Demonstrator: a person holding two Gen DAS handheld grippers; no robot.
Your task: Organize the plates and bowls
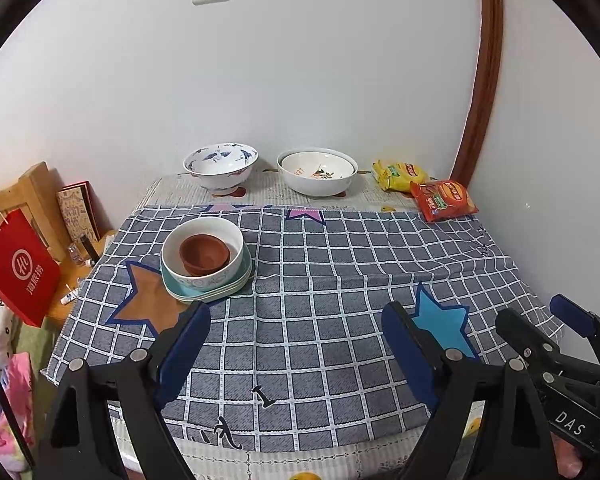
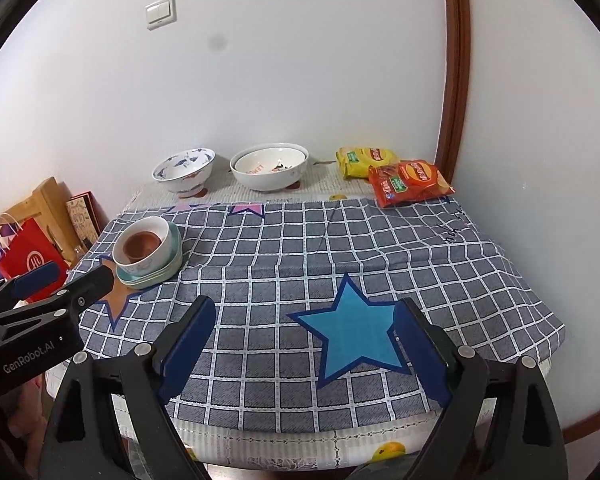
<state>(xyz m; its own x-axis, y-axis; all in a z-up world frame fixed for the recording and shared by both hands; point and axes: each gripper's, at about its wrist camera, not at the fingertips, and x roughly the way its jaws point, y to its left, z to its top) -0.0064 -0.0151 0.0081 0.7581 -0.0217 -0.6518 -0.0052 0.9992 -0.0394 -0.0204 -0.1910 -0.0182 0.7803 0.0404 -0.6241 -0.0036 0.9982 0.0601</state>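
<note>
A small brown bowl [image 1: 204, 254] sits inside a white bowl [image 1: 224, 232], which rests on a stack of pale green plates [image 1: 220, 290] at the left of the checked cloth; the stack also shows in the right wrist view [image 2: 156, 270]. A blue-patterned bowl [image 1: 221, 168] and nested white bowls [image 1: 318, 174] stand at the back by the wall. My left gripper [image 1: 296, 344] is open and empty above the cloth's front, right of the stack. My right gripper [image 2: 304, 344] is open and empty over the blue star [image 2: 352, 332].
A yellow snack packet [image 1: 398, 174] and a red one [image 1: 444, 200] lie at the back right corner. A red paper bag [image 1: 18, 268], wooden frame and small items stand left of the table. The wall is close behind and on the right.
</note>
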